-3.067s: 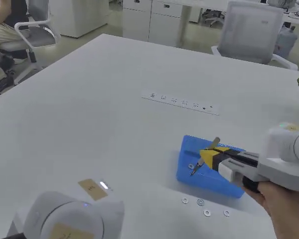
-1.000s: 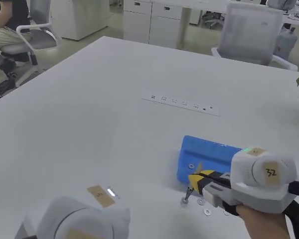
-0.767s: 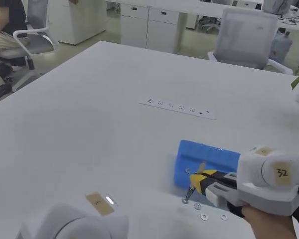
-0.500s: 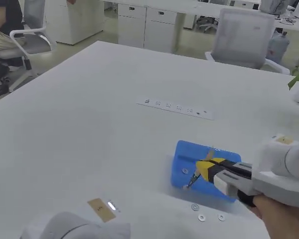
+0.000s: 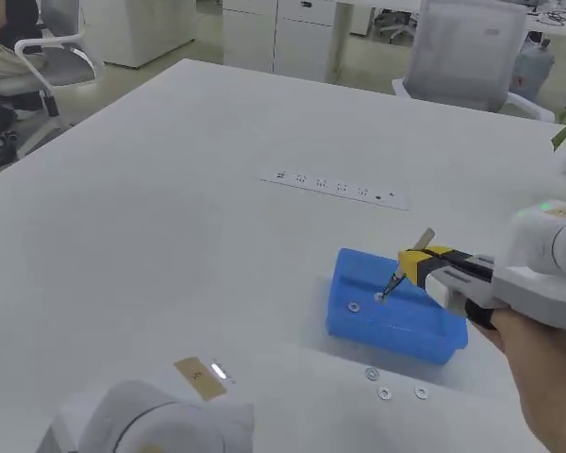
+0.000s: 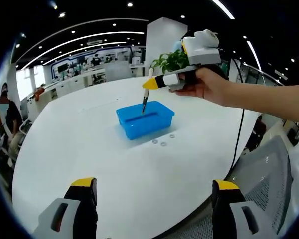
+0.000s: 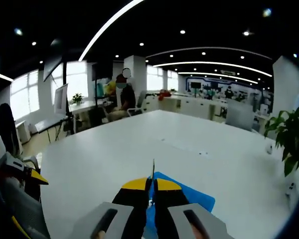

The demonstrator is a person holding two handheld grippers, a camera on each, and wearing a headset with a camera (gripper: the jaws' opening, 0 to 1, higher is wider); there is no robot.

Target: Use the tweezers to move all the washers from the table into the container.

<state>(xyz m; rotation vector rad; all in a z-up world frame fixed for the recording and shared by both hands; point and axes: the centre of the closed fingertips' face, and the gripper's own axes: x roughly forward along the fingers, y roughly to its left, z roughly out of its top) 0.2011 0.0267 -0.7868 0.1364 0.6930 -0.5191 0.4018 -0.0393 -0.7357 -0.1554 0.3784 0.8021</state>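
My right claw (image 5: 417, 262) pinches slim tweezers (image 5: 394, 280), tip over blue rectangular container (image 5: 396, 332). One small silver washer (image 5: 354, 307) inside; three washers (image 5: 384, 393) just beside container. My left claw (image 6: 153, 183) spread wide.

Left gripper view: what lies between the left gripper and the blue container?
In the left gripper view, bare white tabletop stretches from the left gripper up to three washers, which lie just short of the blue container.
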